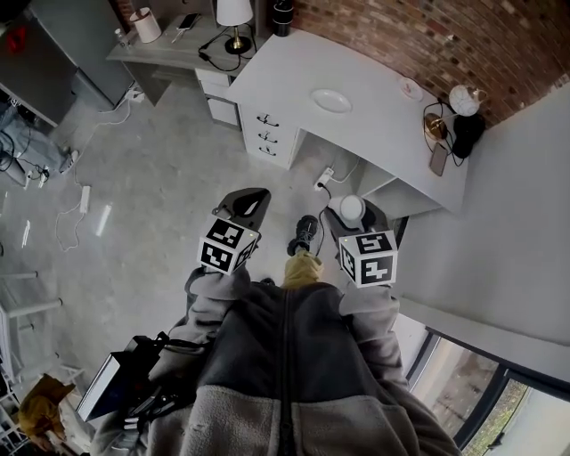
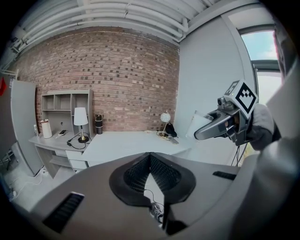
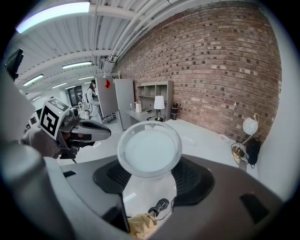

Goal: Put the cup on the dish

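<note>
Across the left of the head view spreads bare grey concrete floor point(image 1: 160, 169). A red brick wall point(image 1: 427, 36) fills the upper right, backing a long white desk point(image 1: 356, 134). At bottom centre is my grey fleece jacket point(image 1: 285, 374), and from its sleeves my two grippers point toward the desk.

My left gripper point(image 1: 252, 201), left of centre, has its fingers clenched tip to tip on nothing. In its own view the two dark pads meet at a point, with only floor showing in the gap behind them.

My right gripper point(image 3: 150, 161), right of centre, is grasping the cup point(image 3: 149, 146), a pale translucent one pinched between the fingers with a round end facing that gripper's camera. The cup hangs over the floor, short of the desk's near edge and well apart from the dish point(image 1: 331, 100). That dish is shallow and white and lies alone on the middle of the desk top.

A white-shaded table lamp point(image 1: 234, 16) stands at top centre on a lower grey side desk point(image 1: 169, 49). A globe lamp point(image 1: 464, 98) and a phone point(image 1: 438, 160) sit at the white desk's right end. My shoe point(image 1: 305, 233) shows between the grippers.
</note>
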Demonstrator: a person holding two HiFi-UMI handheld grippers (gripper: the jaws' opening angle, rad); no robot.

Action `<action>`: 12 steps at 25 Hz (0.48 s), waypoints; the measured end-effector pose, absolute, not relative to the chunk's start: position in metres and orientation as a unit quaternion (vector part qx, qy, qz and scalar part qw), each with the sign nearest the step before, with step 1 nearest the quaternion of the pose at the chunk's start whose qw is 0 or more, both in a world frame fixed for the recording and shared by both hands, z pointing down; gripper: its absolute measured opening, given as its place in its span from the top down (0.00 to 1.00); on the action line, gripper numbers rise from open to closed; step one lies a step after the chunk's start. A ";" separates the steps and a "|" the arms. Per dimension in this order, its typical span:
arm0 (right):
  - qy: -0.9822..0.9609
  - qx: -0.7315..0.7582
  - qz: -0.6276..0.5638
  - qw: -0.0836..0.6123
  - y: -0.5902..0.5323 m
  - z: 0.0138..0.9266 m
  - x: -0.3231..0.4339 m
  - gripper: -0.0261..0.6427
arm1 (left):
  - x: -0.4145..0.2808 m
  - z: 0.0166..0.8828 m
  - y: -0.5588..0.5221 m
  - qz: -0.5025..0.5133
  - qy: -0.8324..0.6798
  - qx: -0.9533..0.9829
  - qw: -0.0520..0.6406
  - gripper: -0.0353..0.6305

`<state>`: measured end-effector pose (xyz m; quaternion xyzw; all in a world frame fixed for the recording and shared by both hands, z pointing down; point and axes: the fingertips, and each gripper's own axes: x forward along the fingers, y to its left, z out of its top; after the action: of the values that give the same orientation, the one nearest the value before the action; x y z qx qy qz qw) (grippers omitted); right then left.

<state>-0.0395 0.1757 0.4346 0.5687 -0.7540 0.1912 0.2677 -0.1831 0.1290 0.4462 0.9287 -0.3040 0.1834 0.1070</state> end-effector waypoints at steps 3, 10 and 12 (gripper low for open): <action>-0.756 0.568 0.189 0.267 0.147 0.434 -0.023 0.58 | -0.169 0.446 0.104 0.183 -0.308 0.928 0.105 0.94; -0.753 0.565 0.198 0.271 0.097 0.441 0.013 0.58 | -0.126 0.448 0.054 0.188 -0.297 0.931 0.101 0.94; -0.754 0.564 0.199 0.273 0.081 0.442 0.023 0.58 | -0.113 0.448 0.038 0.190 -0.293 0.932 0.103 0.94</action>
<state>0.0226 0.0810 0.4421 0.5639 -0.7537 0.1987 0.2728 -0.1131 0.0383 0.4483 0.9316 -0.2927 0.1896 0.1025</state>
